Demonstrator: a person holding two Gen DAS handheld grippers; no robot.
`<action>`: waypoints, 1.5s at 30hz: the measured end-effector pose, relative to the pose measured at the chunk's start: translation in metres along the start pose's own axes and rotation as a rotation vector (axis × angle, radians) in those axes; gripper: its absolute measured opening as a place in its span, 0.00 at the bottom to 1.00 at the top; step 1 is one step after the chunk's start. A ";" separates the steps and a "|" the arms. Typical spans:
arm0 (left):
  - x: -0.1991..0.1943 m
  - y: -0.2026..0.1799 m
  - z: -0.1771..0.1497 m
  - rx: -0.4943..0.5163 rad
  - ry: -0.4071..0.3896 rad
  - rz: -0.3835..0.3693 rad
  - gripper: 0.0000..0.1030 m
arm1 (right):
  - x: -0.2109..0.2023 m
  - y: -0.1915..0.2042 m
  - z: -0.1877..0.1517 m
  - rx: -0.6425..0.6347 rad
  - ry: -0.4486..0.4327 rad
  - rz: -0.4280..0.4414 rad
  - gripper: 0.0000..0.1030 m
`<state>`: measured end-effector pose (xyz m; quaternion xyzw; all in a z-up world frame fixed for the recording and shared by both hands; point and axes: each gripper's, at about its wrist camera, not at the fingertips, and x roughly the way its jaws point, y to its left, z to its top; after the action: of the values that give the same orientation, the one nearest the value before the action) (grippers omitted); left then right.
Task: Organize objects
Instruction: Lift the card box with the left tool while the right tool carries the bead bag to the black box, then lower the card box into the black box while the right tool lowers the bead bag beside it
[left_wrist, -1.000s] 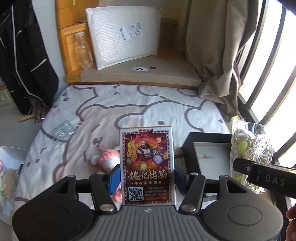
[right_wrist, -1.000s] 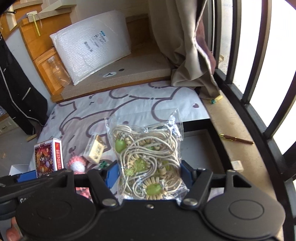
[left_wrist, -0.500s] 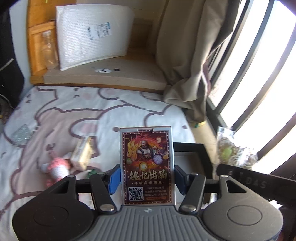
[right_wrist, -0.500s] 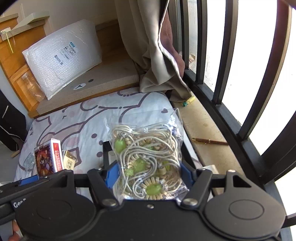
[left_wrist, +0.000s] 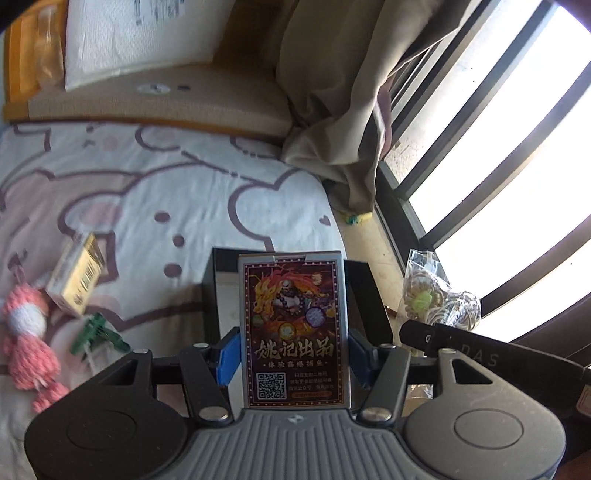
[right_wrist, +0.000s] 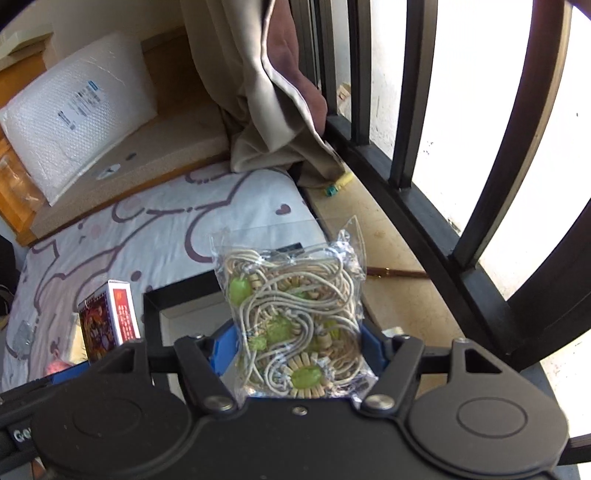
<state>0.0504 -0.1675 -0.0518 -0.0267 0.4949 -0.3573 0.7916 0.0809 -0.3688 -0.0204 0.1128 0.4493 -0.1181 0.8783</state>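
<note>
My left gripper (left_wrist: 293, 354) is shut on a playing-card box (left_wrist: 293, 325) with a dark red dragon print, held upright above a black open box (left_wrist: 218, 291) on the bed. The card box also shows in the right wrist view (right_wrist: 109, 319). My right gripper (right_wrist: 297, 354) is shut on a clear bag of cord and green beads (right_wrist: 295, 317), held over the right side of the black box (right_wrist: 177, 295). The bag also shows at the right of the left wrist view (left_wrist: 428, 299).
On the bedsheet (left_wrist: 147, 192) lie a gold box (left_wrist: 75, 277), a pink knitted toy (left_wrist: 26, 332) and a green clip (left_wrist: 98, 334). A bubble mailer (right_wrist: 77, 122) leans on the headboard ledge. A curtain (right_wrist: 266, 92) and black window bars (right_wrist: 413, 92) stand at the right.
Both grippers have moved right and forward toward the window, carrying their loads. The black box now lies directly under the card box; the pink toy and gold box have slid to the left.
</note>
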 end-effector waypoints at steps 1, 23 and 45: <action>0.005 0.002 0.000 -0.008 0.013 -0.005 0.58 | 0.004 -0.001 0.000 -0.004 0.006 -0.005 0.67; 0.028 0.011 0.008 -0.027 0.064 0.046 0.80 | 0.063 -0.003 -0.013 -0.067 0.111 0.012 0.67; 0.044 0.046 0.008 -0.042 0.124 0.081 0.49 | 0.117 0.041 -0.039 -0.206 0.198 -0.080 0.66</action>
<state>0.0929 -0.1613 -0.0996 -0.0009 0.5510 -0.3155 0.7726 0.1303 -0.3302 -0.1340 0.0152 0.5476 -0.0945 0.8312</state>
